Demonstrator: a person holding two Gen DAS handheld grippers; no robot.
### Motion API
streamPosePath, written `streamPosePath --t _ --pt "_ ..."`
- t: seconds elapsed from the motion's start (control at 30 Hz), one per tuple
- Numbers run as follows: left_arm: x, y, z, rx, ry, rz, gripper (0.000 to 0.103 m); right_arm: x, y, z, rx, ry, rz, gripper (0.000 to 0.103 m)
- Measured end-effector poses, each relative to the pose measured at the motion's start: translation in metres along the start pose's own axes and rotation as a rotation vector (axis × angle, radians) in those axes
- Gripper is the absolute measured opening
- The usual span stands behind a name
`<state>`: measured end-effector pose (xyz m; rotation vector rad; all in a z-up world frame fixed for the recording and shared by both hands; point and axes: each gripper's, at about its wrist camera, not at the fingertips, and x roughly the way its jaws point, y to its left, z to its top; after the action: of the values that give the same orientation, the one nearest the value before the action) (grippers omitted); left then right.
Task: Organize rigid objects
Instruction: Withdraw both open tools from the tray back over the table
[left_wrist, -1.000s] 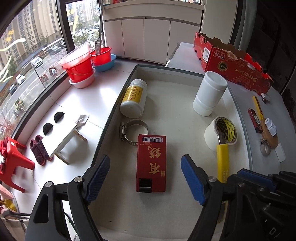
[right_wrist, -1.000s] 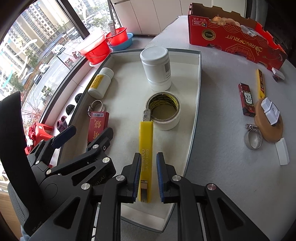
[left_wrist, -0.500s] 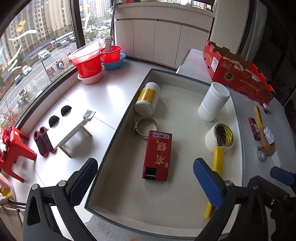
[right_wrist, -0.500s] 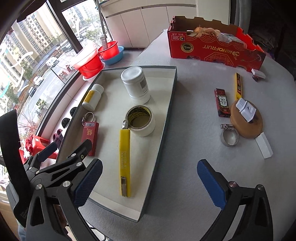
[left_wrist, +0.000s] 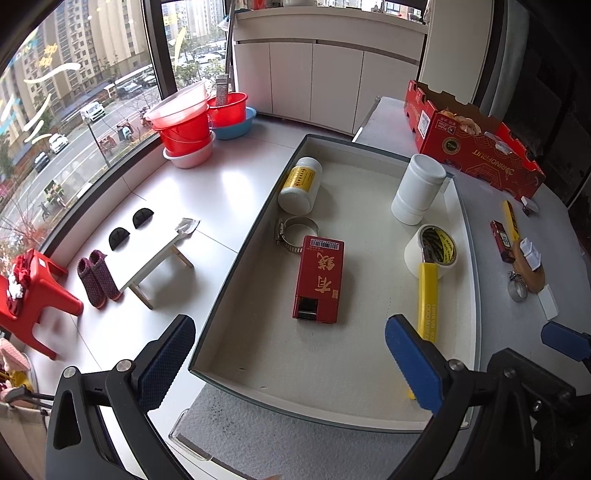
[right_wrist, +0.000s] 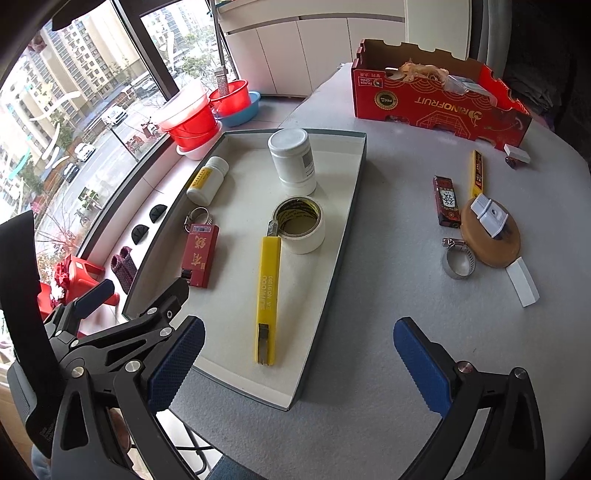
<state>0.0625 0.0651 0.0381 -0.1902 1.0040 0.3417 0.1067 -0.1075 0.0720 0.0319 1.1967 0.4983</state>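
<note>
Both claws, the left claw (left_wrist: 288, 354) and the right claw (right_wrist: 299, 358), hang released and empty over the near edge of the tray (right_wrist: 317, 314), while the yellow knife (right_wrist: 267, 295) lies inside along the tray's right wall, long axis pointing away, nearer to the right claw.

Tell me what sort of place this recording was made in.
Probably a room in a high-rise flat, at a table by the window. The big window looks down on a street and apartment blocks, white cabinets line the far wall, and stacked red wash basins sit on the tiled floor.
</note>
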Motion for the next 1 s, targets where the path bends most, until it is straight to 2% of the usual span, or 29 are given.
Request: streamPosePath --t 0.47,1.0 --pt "-0.007 0.003 -0.023 0.003 0.037 0.049 0.103 -0.017 0.006 -0.020 -0.016 0.002 0.043 0.103" --pt "-0.034 -0.029 -0.025 0.092 -0.004 0.091 0.103 -0.039 -0.020 -0.034 0.037 -0.044 0.085 0.103"
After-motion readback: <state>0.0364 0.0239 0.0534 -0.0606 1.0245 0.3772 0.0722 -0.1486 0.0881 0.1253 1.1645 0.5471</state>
